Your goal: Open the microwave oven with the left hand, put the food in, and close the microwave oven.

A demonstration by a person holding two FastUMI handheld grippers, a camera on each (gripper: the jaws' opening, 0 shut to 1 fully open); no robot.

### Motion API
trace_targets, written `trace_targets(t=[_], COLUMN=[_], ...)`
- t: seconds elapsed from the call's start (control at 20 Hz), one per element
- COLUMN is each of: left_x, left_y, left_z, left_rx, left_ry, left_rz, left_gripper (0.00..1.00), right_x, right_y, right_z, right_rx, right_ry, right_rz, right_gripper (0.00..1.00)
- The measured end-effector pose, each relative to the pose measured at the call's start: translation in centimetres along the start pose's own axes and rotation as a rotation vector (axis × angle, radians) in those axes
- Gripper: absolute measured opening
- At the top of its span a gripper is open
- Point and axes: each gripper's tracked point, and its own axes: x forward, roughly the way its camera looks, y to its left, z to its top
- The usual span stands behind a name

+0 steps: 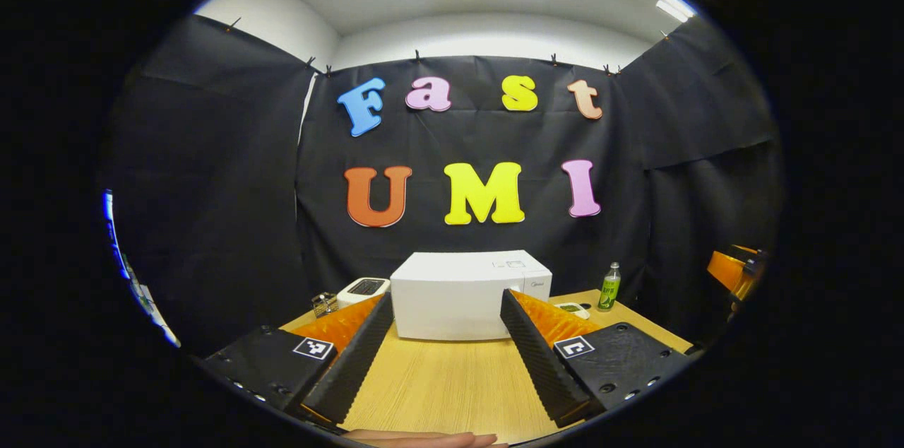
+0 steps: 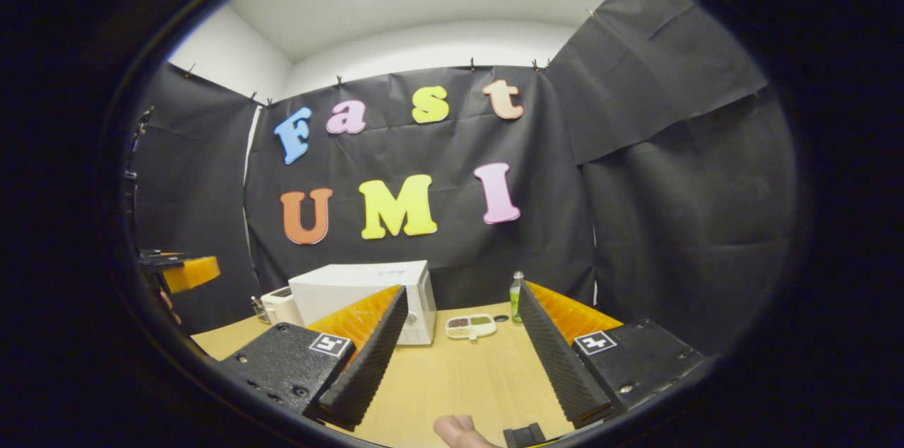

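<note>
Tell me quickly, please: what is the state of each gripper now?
Left gripper: open, holding nothing, facing the microwave.
Right gripper: open, holding nothing, above the table.

Gripper hardware, both units.
Ribbed fingers [image 1: 357,356] on ridged orange backing; behind them, black screwed plates [image 2: 286,363] carrying square black-and-white markers [image 1: 573,347].

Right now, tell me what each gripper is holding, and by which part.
Nothing. The left gripper and right gripper are both open over the bare table, well short of the microwave and food tray.
</note>
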Motion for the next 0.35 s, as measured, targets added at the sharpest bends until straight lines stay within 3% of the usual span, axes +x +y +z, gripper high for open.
trace_targets(t=[0.2,0.25,0.35], left_x=[-2.3,-2.7,-3.2], left_y=[-1.0,-1.2,-1.3], left_z=[1.7,1.9,1.9], left_rx=[-0.027,-0.027,-0.022], left_ry=[-0.035,-0.038,-0.042], left_rz=[-0.025,-0.033,-0.042], left_gripper=[0.97,0.97,0.97], right_x=[-0.3,-0.4,-0.8], right_y=[-0.4,-0.4,0.0], right_z=[1.1,1.5,1.9], right_rx=[-0.026,-0.038,-0.057], right_ry=[-0.028,-0.039,-0.045], right_rz=[-0.029,-0.038,-0.041], right_gripper=[1.0,0.9,0.9])
